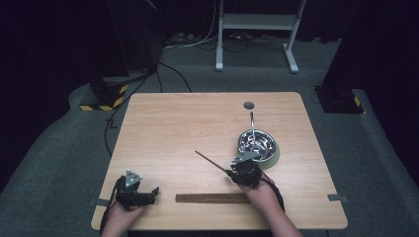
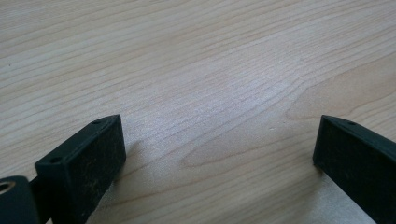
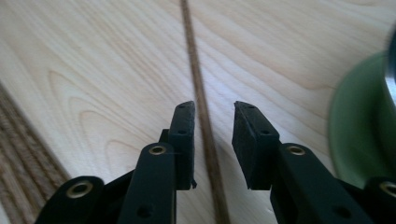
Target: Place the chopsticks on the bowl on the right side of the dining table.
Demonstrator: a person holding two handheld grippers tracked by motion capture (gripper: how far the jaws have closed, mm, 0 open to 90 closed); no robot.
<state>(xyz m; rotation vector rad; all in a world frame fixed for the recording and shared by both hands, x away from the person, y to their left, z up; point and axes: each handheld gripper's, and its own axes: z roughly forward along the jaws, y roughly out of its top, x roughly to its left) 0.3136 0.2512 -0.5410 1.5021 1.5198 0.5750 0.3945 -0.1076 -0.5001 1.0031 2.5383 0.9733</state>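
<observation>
The right gripper (image 3: 214, 140) straddles one chopstick (image 3: 196, 84), jaws apart. Centre it, then close gently. The left gripper (image 2: 212, 158) rests wide open

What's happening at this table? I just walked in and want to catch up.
A person holds a claw in each hand at a wooden table. The right claw is over a single thin brown stick, which lies between its slightly parted jaws; the pads don't appear to press on it. A row of similar sticks lies near the front edge, and a steel bowl on a green base sits close by. The left claw rests open on bare wood.
</observation>
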